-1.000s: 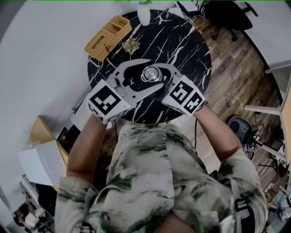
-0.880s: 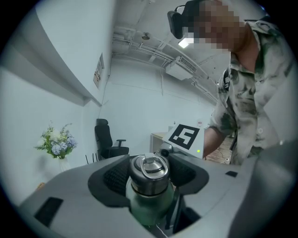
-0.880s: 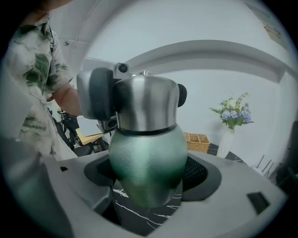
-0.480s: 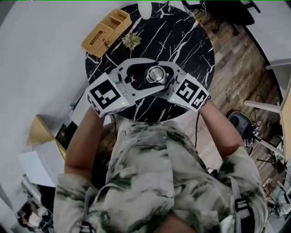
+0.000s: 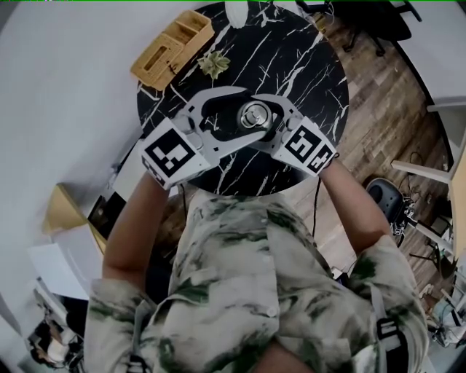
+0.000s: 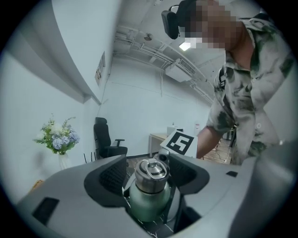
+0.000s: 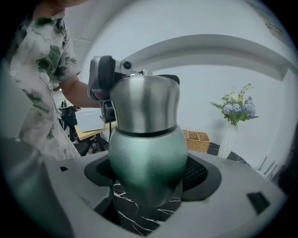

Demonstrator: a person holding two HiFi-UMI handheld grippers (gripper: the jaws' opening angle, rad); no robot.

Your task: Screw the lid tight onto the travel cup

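Note:
A travel cup with a green body [image 7: 148, 162] and a steel lid [image 7: 144, 104] stands upright on the round black marble table [image 5: 298, 65]. From the head view the lid [image 5: 253, 115] shows from above, with a ring on top. My right gripper [image 7: 151, 183] is shut on the green body, its pads pressed against both sides. My left gripper [image 6: 149, 179] comes from the opposite side at lid height. It is open, and its fingers [image 6: 114, 174] stand clear of the lid [image 6: 150, 174] on each side. Both grippers meet around the cup in the head view.
A yellow wicker tray [image 5: 171, 47], a small plant [image 5: 213, 65] and a white vase [image 5: 237, 11] sit at the table's far side. The vase holds flowers [image 7: 235, 111]. Wooden floor lies right of the table. An office chair [image 6: 104, 144] stands behind.
The left gripper's jaws have spread wider, away from the lid. The right gripper keeps its hold on the cup, which stays in place.

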